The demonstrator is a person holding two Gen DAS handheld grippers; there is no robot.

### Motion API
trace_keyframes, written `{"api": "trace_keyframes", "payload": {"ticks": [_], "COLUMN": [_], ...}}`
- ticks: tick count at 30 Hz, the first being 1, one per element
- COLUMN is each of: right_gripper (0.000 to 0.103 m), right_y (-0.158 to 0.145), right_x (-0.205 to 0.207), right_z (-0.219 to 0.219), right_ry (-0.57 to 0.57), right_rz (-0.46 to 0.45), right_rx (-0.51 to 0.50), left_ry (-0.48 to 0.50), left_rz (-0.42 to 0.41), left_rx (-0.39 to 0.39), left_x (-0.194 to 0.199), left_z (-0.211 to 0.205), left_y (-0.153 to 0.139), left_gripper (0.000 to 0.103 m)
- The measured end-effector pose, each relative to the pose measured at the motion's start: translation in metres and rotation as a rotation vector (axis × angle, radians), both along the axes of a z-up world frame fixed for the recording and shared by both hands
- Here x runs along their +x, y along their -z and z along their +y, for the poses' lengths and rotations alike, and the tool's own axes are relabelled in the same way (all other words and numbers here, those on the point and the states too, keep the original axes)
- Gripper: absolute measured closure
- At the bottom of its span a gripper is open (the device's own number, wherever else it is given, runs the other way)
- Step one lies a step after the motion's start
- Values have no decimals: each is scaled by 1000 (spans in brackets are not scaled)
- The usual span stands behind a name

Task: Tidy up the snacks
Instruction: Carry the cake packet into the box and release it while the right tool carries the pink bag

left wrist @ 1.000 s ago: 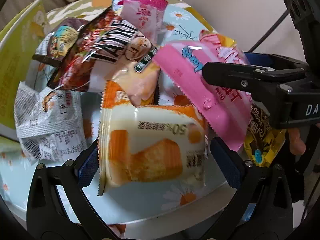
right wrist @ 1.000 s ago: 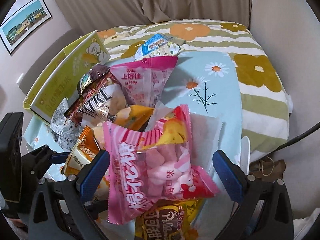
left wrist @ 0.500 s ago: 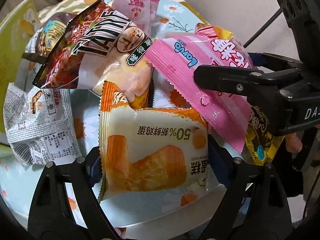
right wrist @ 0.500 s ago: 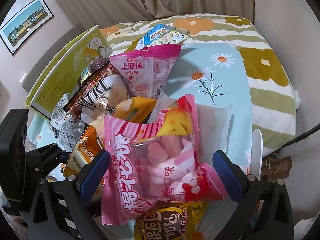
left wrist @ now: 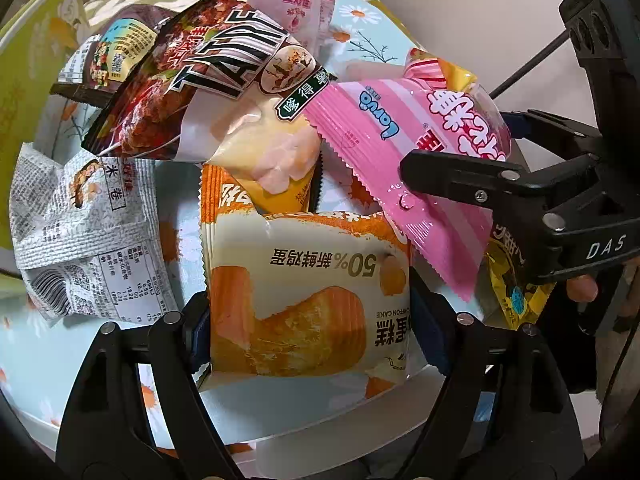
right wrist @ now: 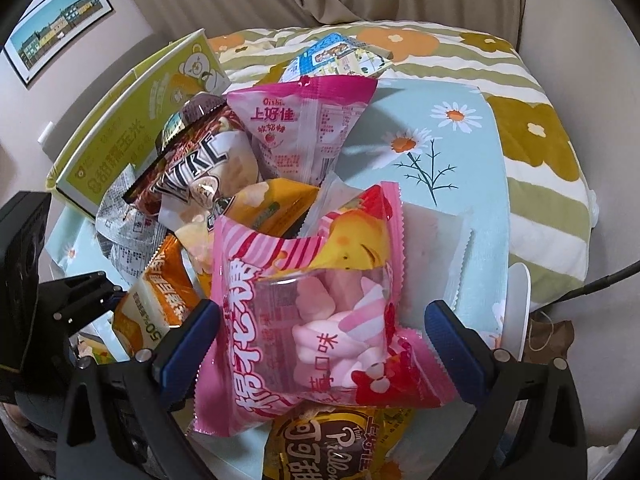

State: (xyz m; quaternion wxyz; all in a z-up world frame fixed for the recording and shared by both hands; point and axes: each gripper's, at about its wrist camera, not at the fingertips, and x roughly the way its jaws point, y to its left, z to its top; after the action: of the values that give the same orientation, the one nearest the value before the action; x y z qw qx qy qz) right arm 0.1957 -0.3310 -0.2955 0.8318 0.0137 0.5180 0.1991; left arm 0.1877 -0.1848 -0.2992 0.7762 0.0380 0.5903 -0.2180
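Observation:
A heap of snack packets lies on a round table with a light blue daisy cloth (right wrist: 440, 148). My left gripper (left wrist: 310, 328) points down at an orange and white chiffon cake packet (left wrist: 304, 300). Its jaws are closing and both blue pads touch the packet's side edges. My right gripper (right wrist: 320, 332) straddles a pink marshmallow bag (right wrist: 312, 320). Those jaws are closing too, still wide, and the right pad stands clear of the bag. In the left wrist view one black right-gripper finger (left wrist: 460, 184) lies across the marshmallow bag (left wrist: 400, 140).
Behind are a dark red packet (left wrist: 192, 92), a grey-white rice roll packet (left wrist: 80, 240), a pink Oishi bag (right wrist: 300, 128) and a yellow cocoa packet (right wrist: 340, 448). A green carton (right wrist: 132, 120) stands at the left. A flowered cushion (right wrist: 540, 120) lies beyond the table.
The left jaws have narrowed from wide apart until the pads meet the cake packet's edges. The right gripper has edged a little closer over the marshmallow bag.

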Motion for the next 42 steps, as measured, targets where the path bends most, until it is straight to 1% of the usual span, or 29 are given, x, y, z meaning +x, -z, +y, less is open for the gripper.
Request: {"api": "trace_keyframes", "payload": {"ticks": [5,9,10,13,16,21,27,34,39,42], "right_gripper": [20,28,34,37,38,38,38,38,38,38], "right_y": [0,-2,-3,-5,-9,-27,-55,-98,-134,-153], "right_x": [-6,-12,-13,-16,-18,-18,-21,-24,-25,-23], "right_z": [2,7,9,11,9,3,0,3,13,26], "right_ry": [-15,-31,-41,-46,-28,-8,16,20,33,40], "right_rz": [-6,-27,-27,-31,-47,-75,-127,-179,-223,-242], "right_rx": [-30,-75,-70,-80,-74,-50,-16,4,19,25], "left_ry": [-1,-10,-13,-22,-33,-38,-51,-90,-137,-172], "left_rz": [-2,-1,0,2,-6,-26,-81,-148,-197,-237], "left_rx": [8,20,25,26,22,11,11,-6,-39,-55], "left_x": [1,1,1,0,-2,-6,-15,-24,-22,-18], "left_z": [-5,-3,-2,3,10,14,15,25,47,70], "left_y": [3,1,0,-3,-9,-25,-54,-98,-133,-152], "left_gripper": [25,25,25,25,25,25,25,25,25,25]}}
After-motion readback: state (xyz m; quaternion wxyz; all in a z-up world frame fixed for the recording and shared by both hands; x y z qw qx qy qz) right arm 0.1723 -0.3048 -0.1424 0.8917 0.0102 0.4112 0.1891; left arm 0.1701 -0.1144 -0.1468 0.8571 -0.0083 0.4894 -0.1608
